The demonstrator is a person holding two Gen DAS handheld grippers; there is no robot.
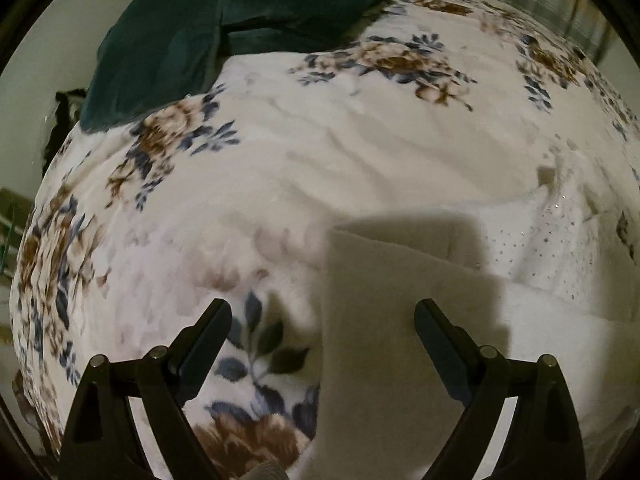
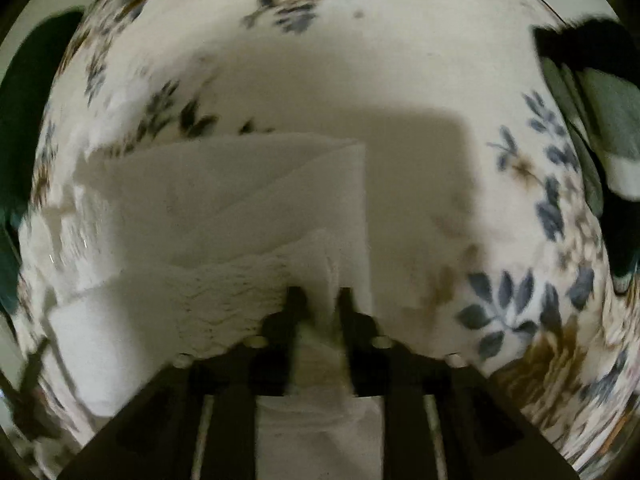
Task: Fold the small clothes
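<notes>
A small white garment [image 1: 384, 320] lies partly folded on a floral blanket [image 1: 280, 168]. Its dotted and lacy part [image 1: 560, 248] spreads to the right in the left wrist view. My left gripper [image 1: 323, 308] is open just above the garment's left edge, one finger on each side of that edge, holding nothing. In the right wrist view the white garment [image 2: 240, 200] lies folded in layers with a lace trim [image 2: 232, 292]. My right gripper [image 2: 320, 294] is shut on a bunched fold of the garment near its right edge.
A dark green pillow or cushion [image 1: 224, 28] lies at the far end of the blanket. Dark and grey clothing [image 2: 592, 96] lies at the right edge of the right wrist view. The blanket [image 2: 400, 60] is soft and uneven.
</notes>
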